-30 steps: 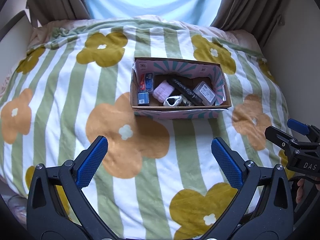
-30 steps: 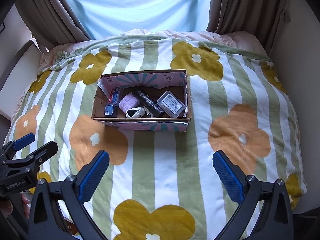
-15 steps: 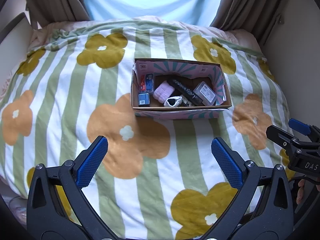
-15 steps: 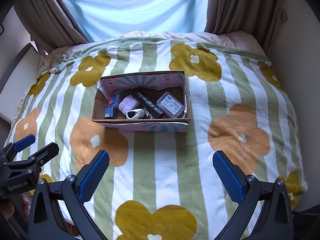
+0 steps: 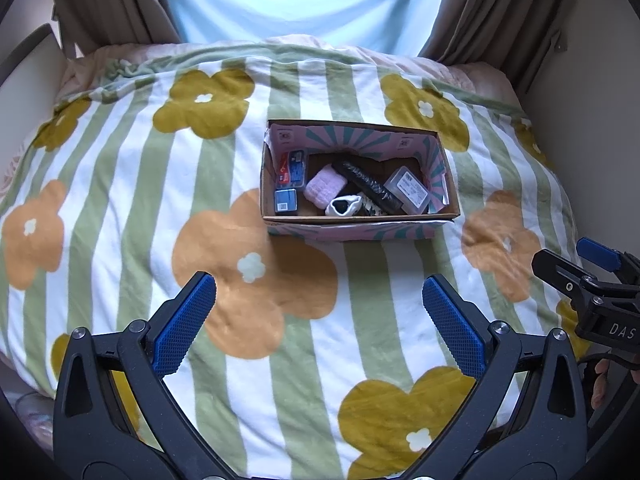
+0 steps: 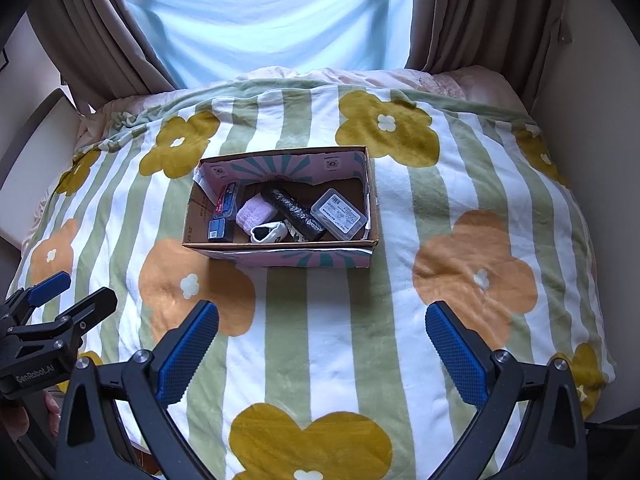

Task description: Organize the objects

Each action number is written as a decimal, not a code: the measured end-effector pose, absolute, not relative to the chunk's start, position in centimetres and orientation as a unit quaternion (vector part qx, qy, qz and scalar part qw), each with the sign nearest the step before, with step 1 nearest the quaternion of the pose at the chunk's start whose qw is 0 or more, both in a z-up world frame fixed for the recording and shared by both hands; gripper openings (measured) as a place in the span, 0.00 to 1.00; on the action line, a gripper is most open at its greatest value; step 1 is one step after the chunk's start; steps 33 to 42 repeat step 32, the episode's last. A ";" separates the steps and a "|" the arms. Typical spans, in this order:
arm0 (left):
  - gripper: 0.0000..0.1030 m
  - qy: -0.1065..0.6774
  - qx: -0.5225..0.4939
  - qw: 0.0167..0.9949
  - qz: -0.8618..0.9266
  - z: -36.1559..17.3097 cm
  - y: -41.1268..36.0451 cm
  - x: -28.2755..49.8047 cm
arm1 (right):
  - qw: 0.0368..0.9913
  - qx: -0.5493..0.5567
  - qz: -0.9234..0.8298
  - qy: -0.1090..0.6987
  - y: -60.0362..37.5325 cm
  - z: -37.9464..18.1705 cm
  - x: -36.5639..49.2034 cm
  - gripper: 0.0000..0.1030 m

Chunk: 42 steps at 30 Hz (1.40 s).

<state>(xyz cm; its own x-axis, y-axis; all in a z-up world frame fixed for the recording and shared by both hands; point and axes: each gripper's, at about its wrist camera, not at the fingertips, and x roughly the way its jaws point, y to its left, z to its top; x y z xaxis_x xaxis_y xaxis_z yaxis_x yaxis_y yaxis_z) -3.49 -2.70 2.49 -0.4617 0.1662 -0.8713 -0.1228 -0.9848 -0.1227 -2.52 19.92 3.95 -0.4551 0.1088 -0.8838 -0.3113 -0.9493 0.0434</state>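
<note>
I see the box [image 5: 358, 222], an open cardboard one with pink and teal lining, sitting mid-bed on the blanket [image 5: 120, 184], well ahead of both grippers. Inside, from the left wall: a red and blue packet [image 5: 292, 167] leaning on the wall, a small blue box [image 5: 285, 201] in front of it, a pink cloth [image 5: 324, 190], a white and black item [image 5: 343, 205] at the near wall, a long black case [image 5: 367, 187] lying on the diagonal, and a clear case [image 5: 409, 190] with a label by the right wall. The things lie close together, several touching.

My left gripper [image 5: 319, 326] hangs above the near part of the blanket with its blue pads [image 5: 182, 326] spread wide and nothing between them. My right gripper [image 6: 322, 350] is the same: fingers far apart, empty, over the stripes and well apart from the box. In the left view the right gripper shows at the right edge; in the right view the left one shows at the lower left.

Beyond the bed are brown curtains [image 6: 96, 40] on either side of a pale blue drape [image 6: 272, 16].
</note>
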 end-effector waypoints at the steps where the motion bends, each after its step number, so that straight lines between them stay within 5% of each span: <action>1: 1.00 -0.018 -0.512 0.084 0.855 2.5 -2.6 -3.5 | 0.124 -0.507 0.847 0.100 19.9 4.0 -2.5 1.00; 42: 1.00 -0.059 -0.500 0.033 0.864 1.2 -4.3 -4.4 | 0.131 -0.511 0.843 0.110 20.9 3.3 -3.7 1.00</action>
